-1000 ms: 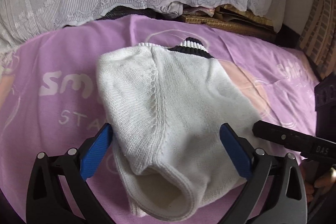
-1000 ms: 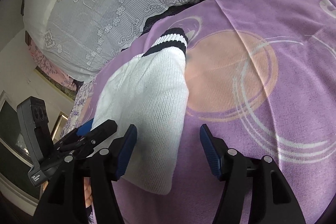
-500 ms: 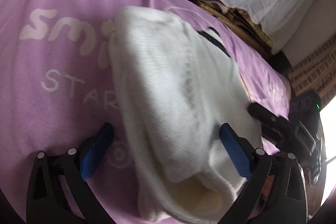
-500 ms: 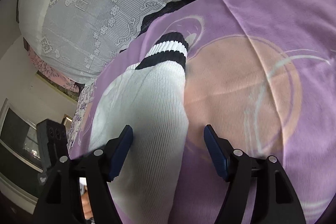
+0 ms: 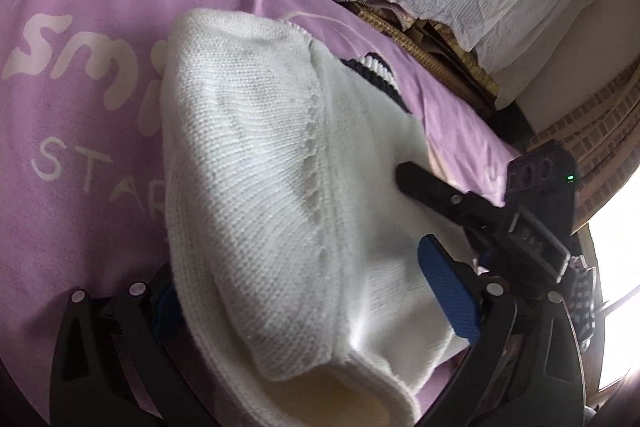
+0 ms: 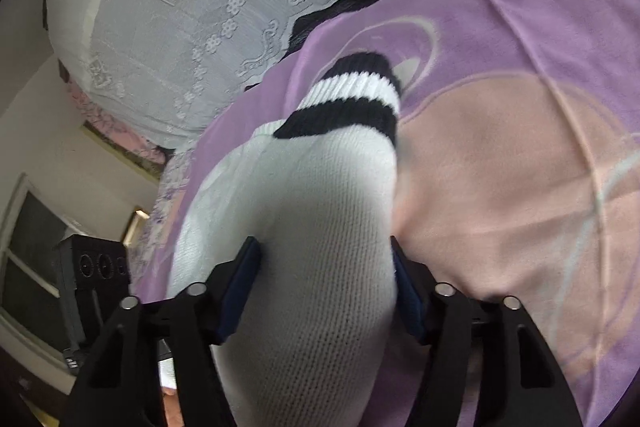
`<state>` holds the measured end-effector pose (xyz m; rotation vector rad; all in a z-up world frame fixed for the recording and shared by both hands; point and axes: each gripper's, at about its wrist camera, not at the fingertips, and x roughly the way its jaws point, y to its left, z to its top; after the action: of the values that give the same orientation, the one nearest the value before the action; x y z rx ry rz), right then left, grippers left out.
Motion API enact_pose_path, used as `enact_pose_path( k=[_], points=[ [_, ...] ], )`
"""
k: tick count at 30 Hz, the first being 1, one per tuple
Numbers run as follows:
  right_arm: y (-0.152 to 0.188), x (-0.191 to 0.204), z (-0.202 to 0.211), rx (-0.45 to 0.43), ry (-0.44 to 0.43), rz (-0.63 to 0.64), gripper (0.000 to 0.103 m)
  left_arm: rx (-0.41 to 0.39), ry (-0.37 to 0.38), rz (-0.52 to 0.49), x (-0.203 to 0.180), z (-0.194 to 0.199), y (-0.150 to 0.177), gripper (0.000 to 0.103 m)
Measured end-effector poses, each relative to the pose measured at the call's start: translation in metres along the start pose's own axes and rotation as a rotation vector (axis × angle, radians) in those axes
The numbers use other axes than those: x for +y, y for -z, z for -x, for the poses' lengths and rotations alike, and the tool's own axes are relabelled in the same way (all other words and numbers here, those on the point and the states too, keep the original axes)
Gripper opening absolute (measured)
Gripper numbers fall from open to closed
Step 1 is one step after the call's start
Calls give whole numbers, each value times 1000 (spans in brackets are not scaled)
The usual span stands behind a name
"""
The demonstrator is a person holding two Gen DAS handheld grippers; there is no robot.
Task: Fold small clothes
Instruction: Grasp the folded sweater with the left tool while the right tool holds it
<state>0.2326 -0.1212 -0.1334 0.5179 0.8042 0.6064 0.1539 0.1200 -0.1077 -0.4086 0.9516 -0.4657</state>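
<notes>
A white knitted garment lies on a purple blanket, its black-and-white striped cuff at the far end. My left gripper stands open at the garment's near hem, with the knit bulging between its blue pads and covering part of the left pad. My right gripper straddles the white sleeve, and its jaws are closing with the sleeve filling the gap between them. One black finger of the right gripper lies on the garment's right side in the left wrist view.
White lace-covered bedding is piled along the blanket's far edge, with a woven mat beside it. A pink printed patch spreads to the right of the sleeve. A brick wall and a bright window stand at the right.
The right gripper slid forward along the sleeve, which now fills the gap between its pads. The left gripper rolled and dropped closer, so the knit now covers its left pad.
</notes>
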Motion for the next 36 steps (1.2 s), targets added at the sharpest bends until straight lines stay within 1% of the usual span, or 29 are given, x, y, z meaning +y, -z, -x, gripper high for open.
enact_pose_path(
  k=[3,6,8,11,13,15,20,24,29,36],
  points=[
    [0,-3,1,4,-36,-19,59,-4,18,10,2,3,1,96],
    [0,-4,1,1,-35,-17,58,-2,-3,5,2,1,1,91],
    [1,-1,3,-10,-14,4,54,-6,-25,-7,0,1,1,90],
    [7,10,11,-50,29,68,48,-27,-40,-14,-3,5,2,82],
    [11,18,16,-72,56,117,47,-40,-51,-33,-9,9,5,79],
    [15,20,23,-78,65,131,47,-48,-63,-63,-16,12,9,78],
    [29,14,42,-69,61,91,47,-58,-72,-98,-33,17,22,78],
    [44,16,60,-73,85,106,47,-57,-79,-124,-50,21,35,78],
    [63,14,87,-66,113,127,46,-49,-106,-174,-76,22,57,78],
    [98,2,145,-51,151,174,45,-30,-77,-251,-117,24,90,78]
  ],
)
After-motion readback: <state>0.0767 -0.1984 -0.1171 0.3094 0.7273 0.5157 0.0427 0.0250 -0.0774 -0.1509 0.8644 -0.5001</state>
